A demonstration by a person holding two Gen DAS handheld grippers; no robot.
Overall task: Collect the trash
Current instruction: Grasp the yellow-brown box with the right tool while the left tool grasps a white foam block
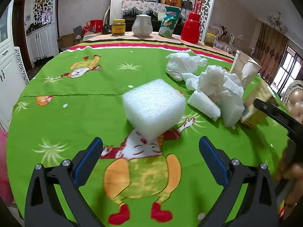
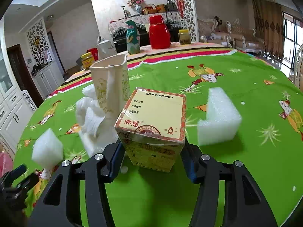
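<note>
A white foam cube (image 1: pixel 154 107) stands on the green cartoon tablecloth (image 1: pixel 75 98) just beyond my left gripper (image 1: pixel 150 147), which is open and empty with blue pads wide apart. My right gripper (image 2: pixel 153 149) is shut on a yellow medicine box (image 2: pixel 153 121), gripping its lower sides. The same cube shows at the left of the right wrist view (image 2: pixel 47 148). Crumpled white tissues (image 1: pixel 219 87) and a cream paper carton (image 2: pixel 111 83) lie near the box. An L-shaped white foam piece (image 2: pixel 217 117) lies to the right of the box.
At the table's far edge stand a yellow-lidded jar (image 1: pixel 118 27), a white jug (image 1: pixel 142 25), a green snack bag (image 1: pixel 168 23) and a red thermos (image 1: pixel 191 28). White cabinets (image 1: pixel 11 60) stand left; a sofa (image 2: pixel 238 36) stands right.
</note>
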